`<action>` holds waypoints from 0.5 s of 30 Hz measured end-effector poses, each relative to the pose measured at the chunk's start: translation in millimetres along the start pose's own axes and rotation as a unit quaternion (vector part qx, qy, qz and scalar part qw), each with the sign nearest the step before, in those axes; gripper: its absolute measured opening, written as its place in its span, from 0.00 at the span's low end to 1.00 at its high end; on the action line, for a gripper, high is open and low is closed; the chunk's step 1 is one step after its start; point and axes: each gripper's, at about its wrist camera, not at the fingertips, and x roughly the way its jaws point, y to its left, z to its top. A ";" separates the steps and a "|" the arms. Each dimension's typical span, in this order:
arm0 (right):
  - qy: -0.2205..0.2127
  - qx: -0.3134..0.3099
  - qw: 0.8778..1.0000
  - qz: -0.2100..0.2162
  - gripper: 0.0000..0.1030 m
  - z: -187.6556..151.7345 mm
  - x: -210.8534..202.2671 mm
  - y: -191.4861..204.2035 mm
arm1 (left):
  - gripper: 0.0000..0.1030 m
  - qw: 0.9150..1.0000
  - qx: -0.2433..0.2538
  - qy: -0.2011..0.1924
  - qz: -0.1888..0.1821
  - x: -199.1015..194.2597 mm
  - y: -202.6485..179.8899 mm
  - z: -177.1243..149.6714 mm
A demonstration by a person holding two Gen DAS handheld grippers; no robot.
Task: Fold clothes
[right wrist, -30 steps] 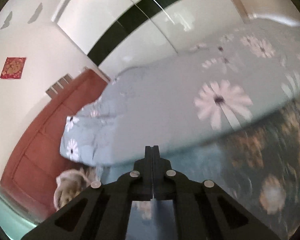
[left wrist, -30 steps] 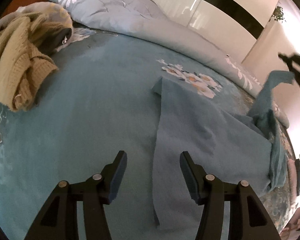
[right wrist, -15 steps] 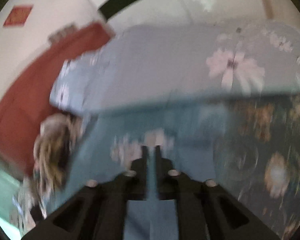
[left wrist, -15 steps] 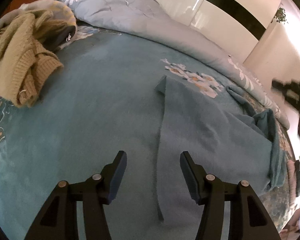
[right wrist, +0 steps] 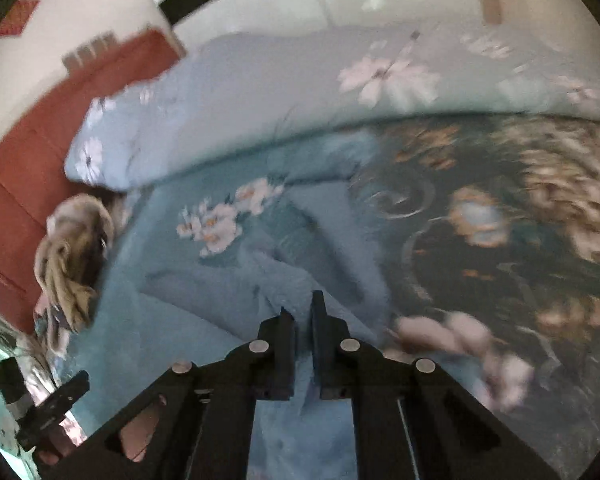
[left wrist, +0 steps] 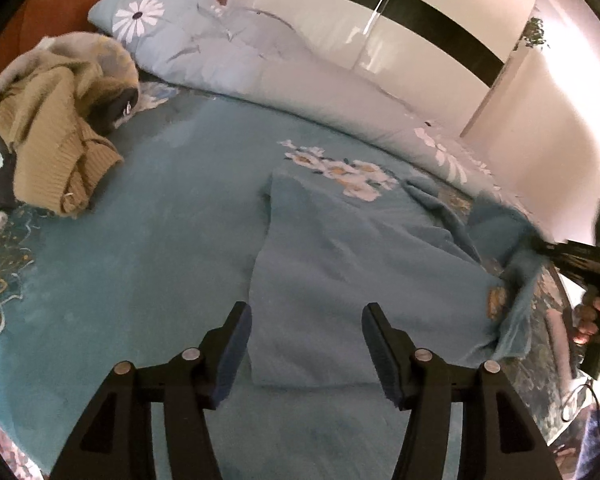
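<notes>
While the left gripper (left wrist: 306, 346) hovers wide open and empty over the near edge of the blue garment (left wrist: 352, 276) spread ahead, the right gripper (right wrist: 303, 312), nearly closed on a bunched fold, risks dragging the cloth askew.

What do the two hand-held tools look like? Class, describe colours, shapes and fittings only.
Both are matte black, with angular arms pierced by triangular cut-outs and studded with round silver rivets. The left tool has two flat, blade-like fingers faced with dark blue pads. The right tool has plain black fingers. Bare fingers of the person's right hand show; no sleeve is visible.
</notes>
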 end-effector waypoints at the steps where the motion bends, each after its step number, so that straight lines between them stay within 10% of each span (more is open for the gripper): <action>1: -0.017 0.009 1.000 -0.002 0.06 -5.4 -21.0 -5.3 | 0.61 1.000 -0.001 -0.001 -0.003 -3.5 -1.4 -2.3; 7: -0.073 0.053 0.995 -0.049 0.06 -71.1 -129.8 -46.8 | 0.61 1.000 -0.001 0.000 -0.023 -17.8 -11.4 -17.8; 15: 0.020 0.140 0.987 -0.076 0.06 -176.4 -122.7 -101.1 | 0.61 1.000 -0.005 0.014 -0.027 -17.8 -13.2 -31.7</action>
